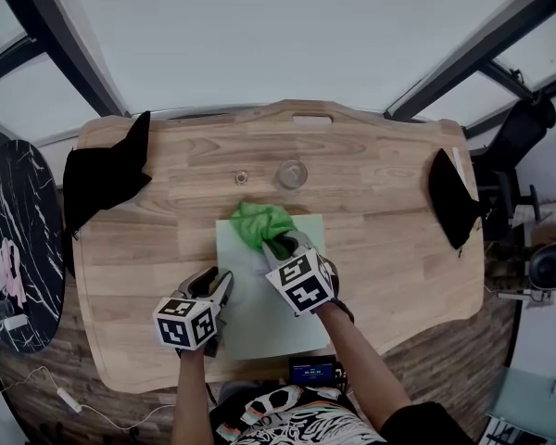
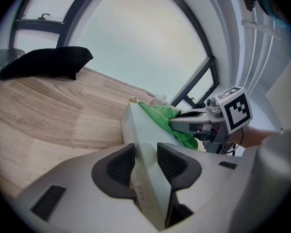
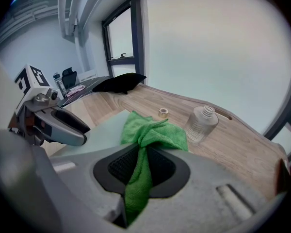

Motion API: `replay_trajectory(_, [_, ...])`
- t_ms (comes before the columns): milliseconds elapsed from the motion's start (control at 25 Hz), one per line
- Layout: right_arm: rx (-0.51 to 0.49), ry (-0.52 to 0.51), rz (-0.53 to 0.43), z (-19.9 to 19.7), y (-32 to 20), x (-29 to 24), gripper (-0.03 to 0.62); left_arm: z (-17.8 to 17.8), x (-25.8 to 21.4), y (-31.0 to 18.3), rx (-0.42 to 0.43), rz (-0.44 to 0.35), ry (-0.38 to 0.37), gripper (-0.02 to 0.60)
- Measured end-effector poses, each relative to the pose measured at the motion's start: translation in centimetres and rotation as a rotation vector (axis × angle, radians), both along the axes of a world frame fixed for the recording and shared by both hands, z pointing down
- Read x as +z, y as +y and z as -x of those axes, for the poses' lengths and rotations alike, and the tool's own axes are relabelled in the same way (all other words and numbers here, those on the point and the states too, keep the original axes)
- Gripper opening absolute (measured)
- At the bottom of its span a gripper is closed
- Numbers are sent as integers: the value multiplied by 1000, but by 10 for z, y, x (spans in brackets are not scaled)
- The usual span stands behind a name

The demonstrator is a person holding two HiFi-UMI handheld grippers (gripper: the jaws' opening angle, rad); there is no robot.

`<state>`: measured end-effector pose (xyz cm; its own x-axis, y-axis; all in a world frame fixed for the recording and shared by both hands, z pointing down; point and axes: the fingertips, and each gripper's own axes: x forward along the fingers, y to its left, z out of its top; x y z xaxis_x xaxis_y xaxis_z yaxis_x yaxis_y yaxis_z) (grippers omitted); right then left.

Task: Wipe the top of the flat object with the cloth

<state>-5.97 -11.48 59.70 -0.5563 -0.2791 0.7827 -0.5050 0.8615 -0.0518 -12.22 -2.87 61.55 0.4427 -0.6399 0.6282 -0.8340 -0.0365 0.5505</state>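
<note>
Left gripper (image 2: pixel 146 165): jaws pinching the near left edge of the flat object (image 1: pixel 269 327), a pale green board lying on the tabletop (image 1: pixel 389 211); right gripper (image 3: pixel 141 166): jaws pressed together on a fold of the green cloth (image 3: pixel 155 132), whose bunched bulk rests on the board's far end.

Hazards, as judged: the cloth is held by a thin fold only, so drag against the board could pull it free; bunched as it is, it would cover a narrow strip per pass and leave parts unwiped; a clear bottle (image 1: pixel 292 175) and a small ring (image 1: pixel 241 178) stand just beyond the board's far edge, and a stroke carried too far could tip or scatter them; should the left pinch slacken, the board may slide or pivot under the wiping push.

Surface: light wood, smooth, otherwise sparse; a black bundle (image 1: pixel 102 179) at its left end, another (image 1: pixel 452 197) at its right. Room: large windows behind; a dark marbled round table (image 1: pixel 18 239) beside the left end.
</note>
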Motion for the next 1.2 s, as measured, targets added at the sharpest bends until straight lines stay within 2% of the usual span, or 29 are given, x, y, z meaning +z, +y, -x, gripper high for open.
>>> replay_trajectory(1200, [-92,-11,-17,34,11,0,57,1,2,0,5,-3,-5,144])
